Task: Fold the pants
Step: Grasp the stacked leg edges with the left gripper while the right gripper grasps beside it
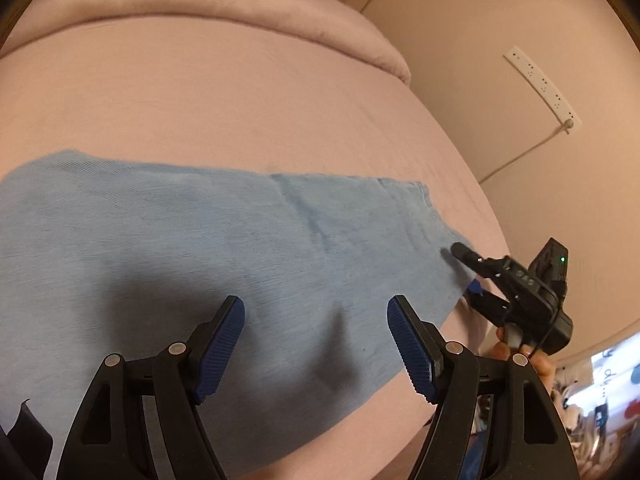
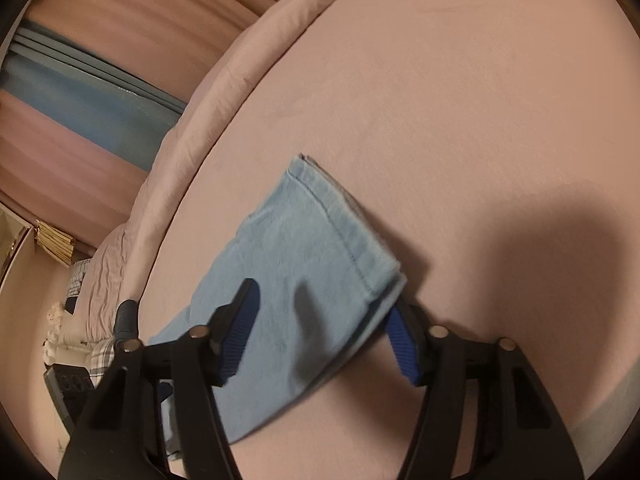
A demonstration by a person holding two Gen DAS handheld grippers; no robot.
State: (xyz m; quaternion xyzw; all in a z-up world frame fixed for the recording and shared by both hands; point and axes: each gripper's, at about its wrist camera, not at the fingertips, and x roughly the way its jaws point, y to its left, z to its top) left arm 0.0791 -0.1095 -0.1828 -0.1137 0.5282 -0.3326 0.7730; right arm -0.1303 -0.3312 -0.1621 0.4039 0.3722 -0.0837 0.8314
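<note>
Light blue pants [image 1: 192, 248] lie flat across a pink bed sheet [image 1: 240, 100]. My left gripper [image 1: 316, 344] is open just above the near part of the cloth, holding nothing. In the left wrist view the right gripper [image 1: 468, 276] is at the pants' right end, its jaws apart around the edge of the cloth. In the right wrist view the hemmed leg end of the pants [image 2: 320, 248] lies doubled over on the sheet [image 2: 460, 120]. My right gripper [image 2: 322, 336] is open, with one finger over the cloth and the other at its lower corner.
A folded pink duvet [image 1: 240, 4] lies along the far side of the bed. A white power strip [image 1: 540, 88] with a cable is on the floor at right. Curtains [image 2: 80, 120] and cluttered items [image 2: 72, 340] are beyond the bed's left edge.
</note>
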